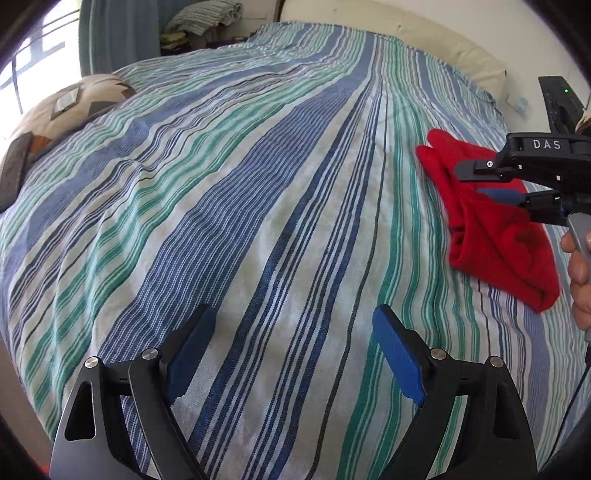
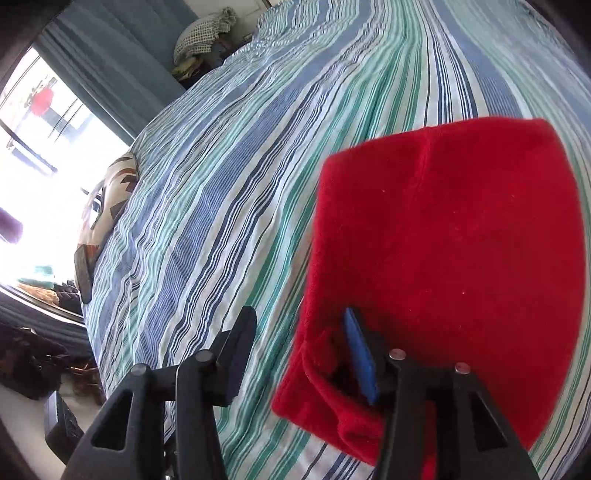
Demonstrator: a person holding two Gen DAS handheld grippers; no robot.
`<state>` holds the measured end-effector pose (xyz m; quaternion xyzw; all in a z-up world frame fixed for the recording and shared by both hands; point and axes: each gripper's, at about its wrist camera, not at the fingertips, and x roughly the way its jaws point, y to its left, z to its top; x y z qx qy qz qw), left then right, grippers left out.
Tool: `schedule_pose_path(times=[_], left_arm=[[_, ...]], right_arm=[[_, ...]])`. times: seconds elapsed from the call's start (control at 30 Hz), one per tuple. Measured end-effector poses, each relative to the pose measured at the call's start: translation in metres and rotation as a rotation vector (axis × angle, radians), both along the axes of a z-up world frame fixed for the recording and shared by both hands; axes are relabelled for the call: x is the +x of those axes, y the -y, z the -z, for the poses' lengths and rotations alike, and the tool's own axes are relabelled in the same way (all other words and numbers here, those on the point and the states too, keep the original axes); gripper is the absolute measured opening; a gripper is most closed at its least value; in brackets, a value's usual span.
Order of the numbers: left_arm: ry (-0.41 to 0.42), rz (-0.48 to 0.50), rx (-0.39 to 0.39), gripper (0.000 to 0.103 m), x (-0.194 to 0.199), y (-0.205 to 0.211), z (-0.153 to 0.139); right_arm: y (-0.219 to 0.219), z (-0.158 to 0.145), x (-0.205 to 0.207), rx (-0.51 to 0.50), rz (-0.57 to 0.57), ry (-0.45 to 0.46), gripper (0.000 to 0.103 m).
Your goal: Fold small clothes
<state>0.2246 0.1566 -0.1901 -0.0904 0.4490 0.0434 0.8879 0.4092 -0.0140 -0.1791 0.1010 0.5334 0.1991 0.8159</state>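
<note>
A small red fleece garment (image 1: 495,229) lies folded on the striped bedspread (image 1: 258,184) at the right. My right gripper (image 1: 476,181) is open just above it, its lower finger over the cloth. In the right wrist view the garment (image 2: 461,240) fills the right side, and my right gripper (image 2: 299,350) is open with its right finger (image 2: 360,354) against the garment's near edge. My left gripper (image 1: 295,350) is open and empty, low over the bedspread, well left of the garment.
A patterned pillow (image 1: 66,107) and a dark flat object (image 1: 14,170) lie at the bed's left edge by the window. Folded cloths (image 1: 203,18) are piled beyond the far corner. A cream headboard (image 1: 424,33) runs along the far right.
</note>
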Motion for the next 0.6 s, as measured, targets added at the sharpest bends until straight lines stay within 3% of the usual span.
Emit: schedule_pose_path(times=[0.17,0.3,0.5,0.6], left_arm=[[-0.004,0.003,0.014,0.089,0.002,-0.002,-0.002],[-0.012,-0.004,0.004,0.089,0.002,-0.004,-0.002],[-0.02,-0.004,0.012,0.089,0.001,-0.003,0.001],[-0.029,0.001,0.029,0.089,0.002,0.0,0.005]], right_arm=[[0.015,-0.039,-0.026,0.031,-0.017,0.136,0.055],[0.042,-0.061,-0.034,-0.075,0.018,0.222,0.057],[0.067,-0.053,-0.036,-0.261,0.135,0.258,0.057],[0.056,-0.036,-0.038,-0.26,0.109,0.246,0.051]])
